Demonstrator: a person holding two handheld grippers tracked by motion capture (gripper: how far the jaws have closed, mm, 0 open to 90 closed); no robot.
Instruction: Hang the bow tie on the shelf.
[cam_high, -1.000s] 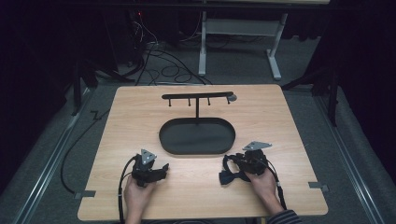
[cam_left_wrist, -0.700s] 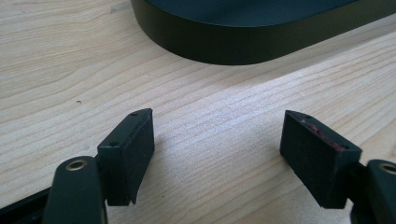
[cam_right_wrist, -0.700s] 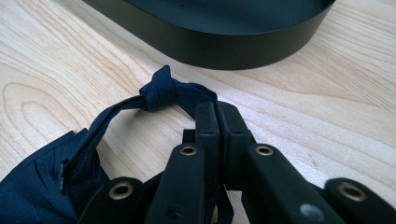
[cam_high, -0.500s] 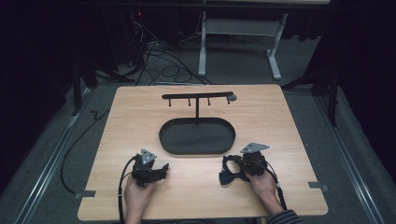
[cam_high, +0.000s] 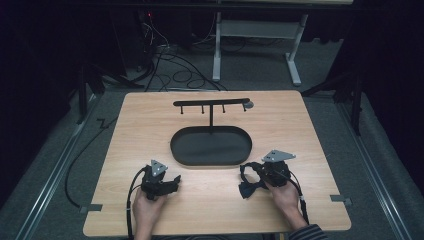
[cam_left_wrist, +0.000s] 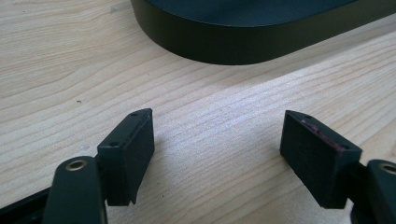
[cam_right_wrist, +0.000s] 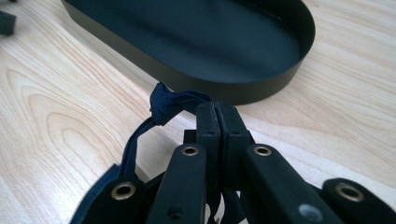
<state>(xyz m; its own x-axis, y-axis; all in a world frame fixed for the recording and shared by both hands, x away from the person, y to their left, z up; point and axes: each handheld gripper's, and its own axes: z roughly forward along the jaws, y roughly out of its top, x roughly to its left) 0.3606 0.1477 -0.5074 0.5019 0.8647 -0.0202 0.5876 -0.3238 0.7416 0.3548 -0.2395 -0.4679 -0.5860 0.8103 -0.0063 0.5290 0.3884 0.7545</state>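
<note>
- The right tool (cam_right_wrist: 215, 122) has just been closing: its two black jaws now stand pressed flat together, pinching a dark navy fabric strap (cam_right_wrist: 173, 103) that bunches into a knot just beyond the tips and trails in a loop down the left of the right gripper view.
- A second ago the high view showed that tool lying much as it does now, so the closing of the jaws is the one real change; the hand itself has hardly shifted.
- In the high view the right tool (cam_high: 260, 176) rests low on the table (cam_high: 310, 125), the strap (cam_high: 247, 190) lying dark on the wood beside it, near the front right of the black oval tray (cam_high: 176, 150).
- The left tool (cam_left_wrist: 217, 154) stands with its jaws wide apart and nothing between them, only bare wood grain; in the high view it (cam_high: 167, 181) rests on the table at the tray's front left, unmoved from a second ago.
- Behind the tray rises a black T-shaped hanger stand (cam_high: 211, 103) with small pegs under its bar; the pegs look bare.
- Judgement: the grasp on the strap seems made but not yet tested by a lift. The likely work is to carry it to the stand or tray; a thin cloth pinch near a knot could slip, so a slow rise would be wise.
</note>
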